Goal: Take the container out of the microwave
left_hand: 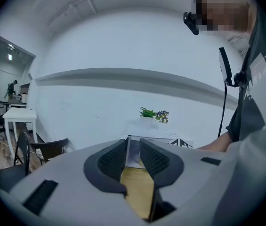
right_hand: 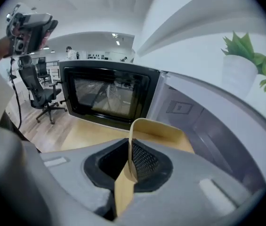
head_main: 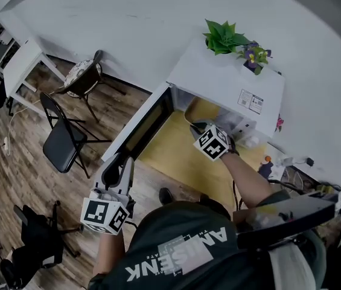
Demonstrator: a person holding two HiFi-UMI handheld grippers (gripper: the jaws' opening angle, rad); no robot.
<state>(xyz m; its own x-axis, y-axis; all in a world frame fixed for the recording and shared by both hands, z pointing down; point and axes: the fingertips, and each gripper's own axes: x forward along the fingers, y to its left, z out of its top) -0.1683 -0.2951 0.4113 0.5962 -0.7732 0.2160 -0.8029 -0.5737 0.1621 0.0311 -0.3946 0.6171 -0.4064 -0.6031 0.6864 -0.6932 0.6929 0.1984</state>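
Note:
A white microwave (head_main: 230,80) stands on a wooden table (head_main: 179,162) with its dark-windowed door (head_main: 146,125) swung wide open. My right gripper (head_main: 198,127) is at the oven's mouth, shut on the thin wall of a tan container (head_main: 201,109). In the right gripper view the container (right_hand: 163,130) curves away from the jaws of that gripper (right_hand: 130,161), with its rim pinched between the pads and the open door (right_hand: 107,93) behind it. My left gripper (head_main: 119,165) hovers by the door's outer end. Its jaws (left_hand: 133,157) stand slightly apart and hold nothing.
A potted plant (head_main: 224,36) with purple flowers (head_main: 253,54) sits on top of the microwave. A black folding chair (head_main: 61,141) and a second chair (head_main: 82,77) stand on the wooden floor to the left. A white desk (head_main: 19,62) is at the far left.

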